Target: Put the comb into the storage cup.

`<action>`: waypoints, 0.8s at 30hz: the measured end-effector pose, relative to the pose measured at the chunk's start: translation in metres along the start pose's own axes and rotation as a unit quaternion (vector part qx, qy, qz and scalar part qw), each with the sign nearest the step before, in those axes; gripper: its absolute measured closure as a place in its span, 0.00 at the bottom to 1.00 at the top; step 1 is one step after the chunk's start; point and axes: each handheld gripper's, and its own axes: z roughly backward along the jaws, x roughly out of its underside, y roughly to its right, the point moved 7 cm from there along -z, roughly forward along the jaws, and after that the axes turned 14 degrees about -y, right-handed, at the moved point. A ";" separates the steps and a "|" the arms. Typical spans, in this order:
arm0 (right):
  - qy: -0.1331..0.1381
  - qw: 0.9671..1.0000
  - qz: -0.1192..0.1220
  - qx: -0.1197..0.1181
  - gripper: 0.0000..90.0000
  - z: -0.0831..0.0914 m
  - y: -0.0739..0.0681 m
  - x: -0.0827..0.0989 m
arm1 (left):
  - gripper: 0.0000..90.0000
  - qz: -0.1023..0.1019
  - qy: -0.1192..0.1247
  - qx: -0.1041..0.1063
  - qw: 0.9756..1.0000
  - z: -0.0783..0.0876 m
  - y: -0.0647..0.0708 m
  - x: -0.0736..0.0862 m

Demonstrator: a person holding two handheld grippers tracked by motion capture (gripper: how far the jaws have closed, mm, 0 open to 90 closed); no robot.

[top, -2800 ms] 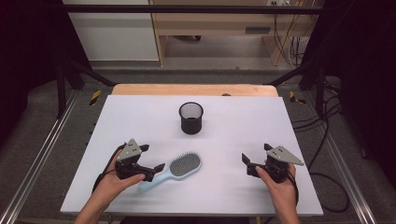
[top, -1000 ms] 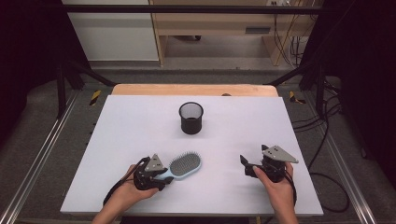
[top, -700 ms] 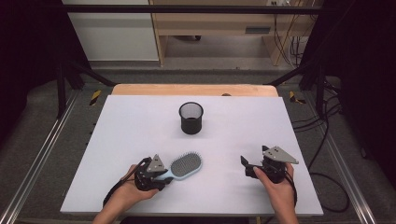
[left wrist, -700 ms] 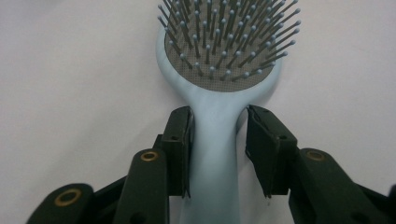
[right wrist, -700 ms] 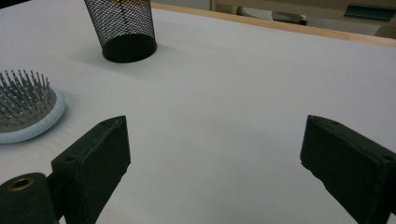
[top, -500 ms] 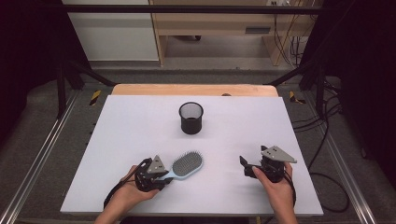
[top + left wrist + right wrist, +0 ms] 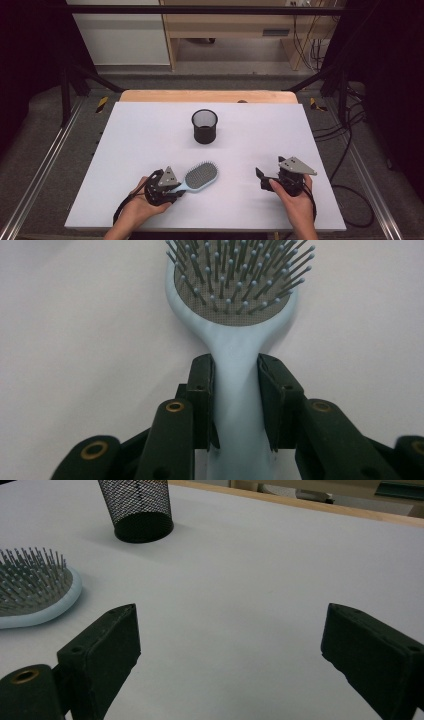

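Pale-blue hairbrush (image 7: 235, 390) is clamped at its handle by the left gripper (image 7: 235, 405), bristles upward, ready for lifting toward the far mesh cup (image 7: 205, 126); the right gripper (image 7: 230, 655) is held wide, idle.

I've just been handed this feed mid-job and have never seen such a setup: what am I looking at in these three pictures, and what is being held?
There is no robot arm: a person holds a hand-held gripper in each hand at a white table. The high view looks down from above the person's side. The other two views come from cameras riding on the grippers, looking along their black fingers.

On the table stand a black mesh cup and, nearer the person, a light blue hairbrush lying bristles up. The left gripper has just closed on the hairbrush's handle; in the left gripper view its fingers press on both sides of it. The right gripper is open and holds nothing.
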 end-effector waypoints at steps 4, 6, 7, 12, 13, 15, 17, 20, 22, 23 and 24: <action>0.006 1.000 -0.003 -0.001 0.10 0.003 0.002 0.000 | 0.77 -0.002 0.018 -0.002 1.000 0.002 0.001 -0.004; 0.007 1.000 -0.003 -0.001 0.10 0.003 0.001 -0.001 | 0.77 -0.001 0.026 -0.005 1.000 0.001 0.001 -0.005; 0.007 1.000 -0.002 -0.001 0.10 0.002 0.001 -0.002 | 0.77 -0.001 0.027 -0.007 1.000 0.001 0.000 -0.005; 0.005 1.000 -0.004 -0.006 0.10 -0.001 -0.003 -0.003 | 0.77 0.015 0.044 -0.009 0.999 0.002 -0.005 -0.006; 0.005 1.000 -0.003 -0.006 0.10 -0.001 -0.004 -0.003 | 0.77 0.020 0.050 -0.008 0.999 0.003 -0.006 -0.006; 0.006 1.000 -0.003 -0.007 0.10 -0.001 -0.006 -0.004 | 0.77 0.025 0.059 -0.008 0.998 0.006 -0.009 -0.006; 0.008 1.000 0.000 -0.005 0.10 0.000 -0.007 -0.004 | 0.77 0.032 0.069 -0.007 0.997 0.008 -0.011 -0.006; 0.012 1.000 -0.003 -0.009 0.10 0.001 -0.008 -0.005 | 0.77 0.039 0.085 0.000 0.996 0.013 -0.016 -0.007; 0.017 1.000 -0.008 -0.015 0.10 0.002 -0.009 -0.006 | 0.77 0.050 0.086 0.009 0.995 0.013 -0.020 -0.006; 0.019 1.000 -0.010 -0.018 0.10 0.002 -0.010 -0.007 | 0.77 0.053 0.084 0.008 0.995 0.012 -0.022 -0.005; 0.020 0.999 -0.011 -0.022 0.10 0.002 -0.011 -0.007 | 0.77 0.057 0.085 0.009 0.995 0.012 -0.024 -0.004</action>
